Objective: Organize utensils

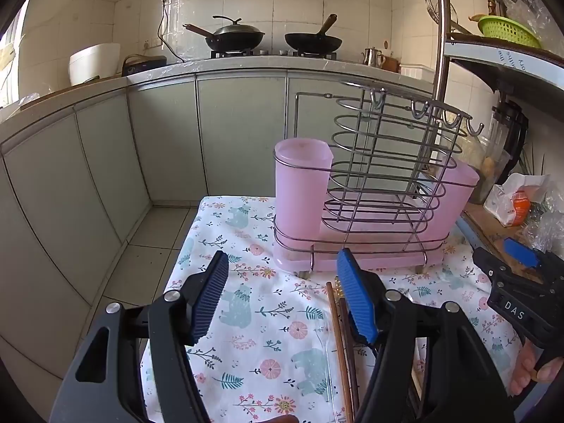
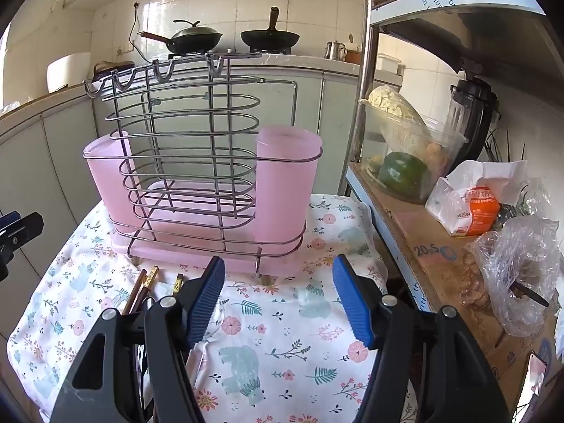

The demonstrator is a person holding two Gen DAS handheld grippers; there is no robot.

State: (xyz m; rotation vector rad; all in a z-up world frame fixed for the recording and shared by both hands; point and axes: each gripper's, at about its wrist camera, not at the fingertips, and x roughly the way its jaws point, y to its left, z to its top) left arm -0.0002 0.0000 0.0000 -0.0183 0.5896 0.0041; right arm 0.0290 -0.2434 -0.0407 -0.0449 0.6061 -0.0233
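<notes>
- Chopsticks lie flat on the floral cloth, at 6 o'clock of the pink utensil rack.
- Left gripper hovers over them, jaws apart, empty.
- Right gripper, jaws spread, holds nothing, chopsticks at its 9 o'clock.

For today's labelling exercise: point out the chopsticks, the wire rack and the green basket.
chopsticks (image 1: 341, 345): left wrist view, mid-shaft.
wire rack (image 2: 183, 134): right wrist view, a centre wire loop.
green basket (image 1: 507, 31): left wrist view, its side wall.
</notes>
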